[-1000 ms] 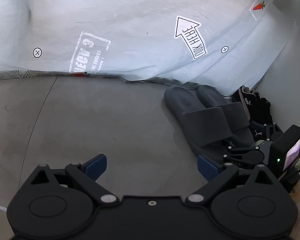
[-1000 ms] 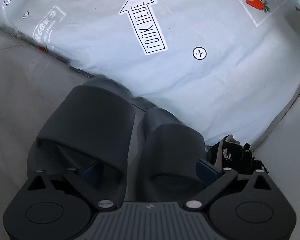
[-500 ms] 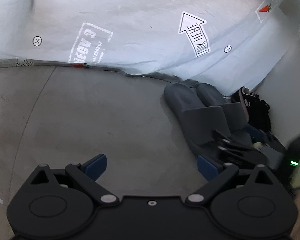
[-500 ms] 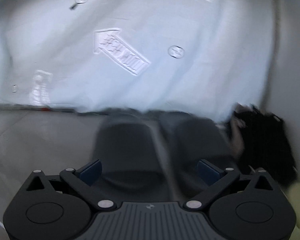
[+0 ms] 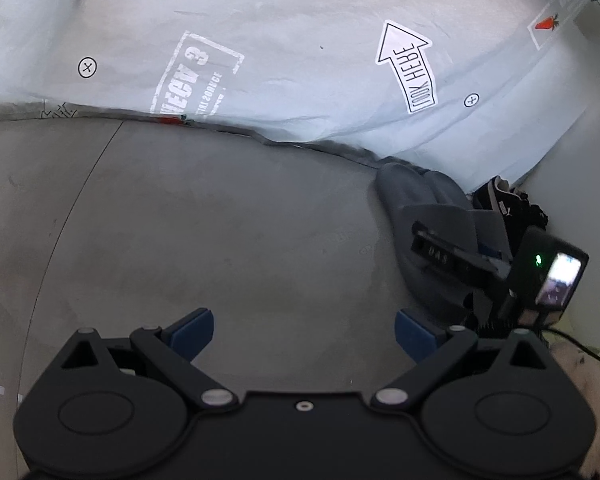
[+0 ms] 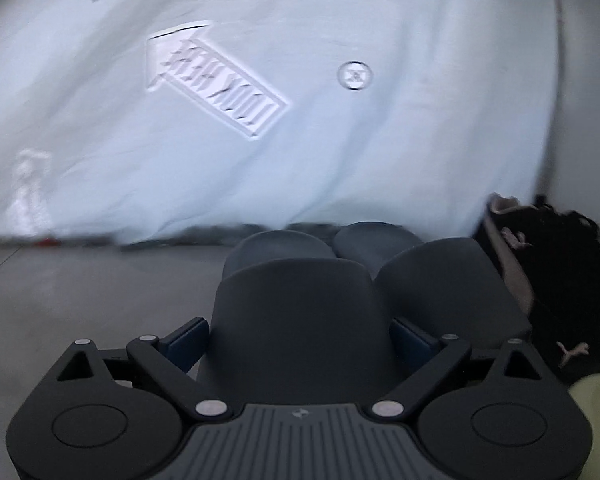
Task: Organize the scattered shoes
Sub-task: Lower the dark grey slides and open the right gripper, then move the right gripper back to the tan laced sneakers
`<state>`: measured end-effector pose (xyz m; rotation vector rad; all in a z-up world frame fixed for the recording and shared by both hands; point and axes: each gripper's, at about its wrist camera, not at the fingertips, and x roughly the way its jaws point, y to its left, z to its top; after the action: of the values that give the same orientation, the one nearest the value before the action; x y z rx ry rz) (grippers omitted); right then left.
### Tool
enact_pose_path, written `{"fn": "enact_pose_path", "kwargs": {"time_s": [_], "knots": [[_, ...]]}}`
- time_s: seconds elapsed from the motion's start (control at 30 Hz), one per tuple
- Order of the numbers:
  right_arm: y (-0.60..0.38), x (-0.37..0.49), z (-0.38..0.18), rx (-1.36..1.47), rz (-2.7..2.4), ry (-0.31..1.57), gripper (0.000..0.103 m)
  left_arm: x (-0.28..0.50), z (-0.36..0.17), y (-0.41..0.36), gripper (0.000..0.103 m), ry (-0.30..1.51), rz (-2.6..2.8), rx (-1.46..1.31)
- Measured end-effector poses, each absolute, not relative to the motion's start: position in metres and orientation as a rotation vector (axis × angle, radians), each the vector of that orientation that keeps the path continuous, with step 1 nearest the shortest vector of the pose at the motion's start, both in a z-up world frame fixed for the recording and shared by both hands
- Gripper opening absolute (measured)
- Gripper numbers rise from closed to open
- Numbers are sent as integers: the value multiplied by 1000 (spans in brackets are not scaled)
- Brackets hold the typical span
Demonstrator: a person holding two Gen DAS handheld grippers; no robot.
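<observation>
So I'm lining up my right gripper [image 6: 298, 344] around the strap of the nearer grey slide [image 6: 296, 320], and its jaws are closing in on it from either side, though I can't tell if the pads are pressing yet. Both slides are sitting side by side, toes against the pale printed sheet [image 5: 300, 60], which I'm guessing is the tidy row along the wall. My left gripper [image 5: 304, 330] is hanging wide open over bare floor [image 5: 220, 220], holding nothing, probably just keeping out of the way. Counting up: two grey slides, plus black sneakers [image 5: 504, 208] tucked in the corner just beside them, at least one, can't tell if it's a pair.
</observation>
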<state>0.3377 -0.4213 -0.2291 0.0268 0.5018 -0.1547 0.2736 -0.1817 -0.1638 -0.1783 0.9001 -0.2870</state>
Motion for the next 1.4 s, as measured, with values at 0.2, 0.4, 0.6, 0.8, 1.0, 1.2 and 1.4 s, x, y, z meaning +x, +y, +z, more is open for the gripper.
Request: {"fn": "enact_pose_path", "kwargs": {"time_s": [0.2,0.4,0.6,0.8,1.0,1.2,1.4], "knots": [[-432,360,-231,7,-161,492,96,273,-162,-181,98,888,-287,-183],[-434,363,-226,-34,-120,496,98,264,-149,-174,98,827,-286,-201],[-432,289,-191,-21,-124,437,102,237,-121,-156,98,704,-284,-238],[-420,174,-155,120,-175,453,103,185,-90,-130,98,568,-269,-256],[-384,97,-146,136,-144,481,103,129,-75,-101,98,484,-213,-302],[-320,51,-131,30,-14,513,103,63,-79,-27,98,484,-93,-319],[-230,37,-123,13,89,526,103,33,-87,70,98,484,-3,-307]]}}
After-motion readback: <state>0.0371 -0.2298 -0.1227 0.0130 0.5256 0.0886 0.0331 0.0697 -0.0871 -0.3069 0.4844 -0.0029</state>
